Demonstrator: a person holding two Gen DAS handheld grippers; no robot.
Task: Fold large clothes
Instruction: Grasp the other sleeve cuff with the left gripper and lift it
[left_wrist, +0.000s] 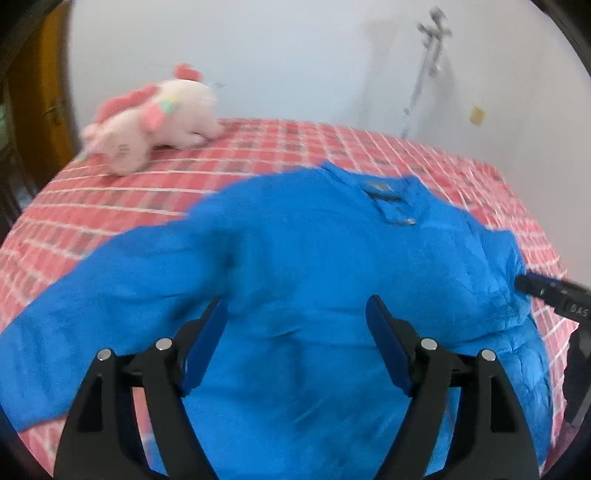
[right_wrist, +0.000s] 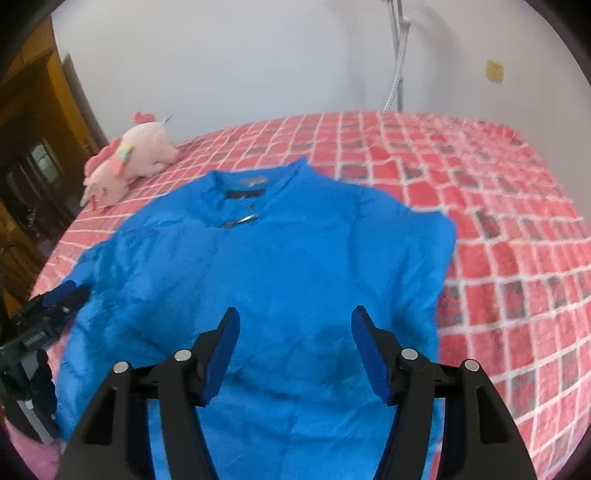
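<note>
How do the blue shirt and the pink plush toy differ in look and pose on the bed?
The blue shirt is one solid colour; the plush toy is pale pink with darker pink trim. The shirt lies spread flat near both cameras, collar toward the wall; the toy is a bulky shape lying far back by the bed's edge. Both rest on the red checked bedcover, apart from each other.

Blue garment (right_wrist: 280, 258), red-checked bedspread (right_wrist: 498, 206)

Your bed (right_wrist: 498, 206), red-and-white check cover, blue shirt (right_wrist: 280, 251) spread flat at centre, collar toward 12 o'clock, pink plush toy (right_wrist: 125, 166) at 10 o'clock.
</note>
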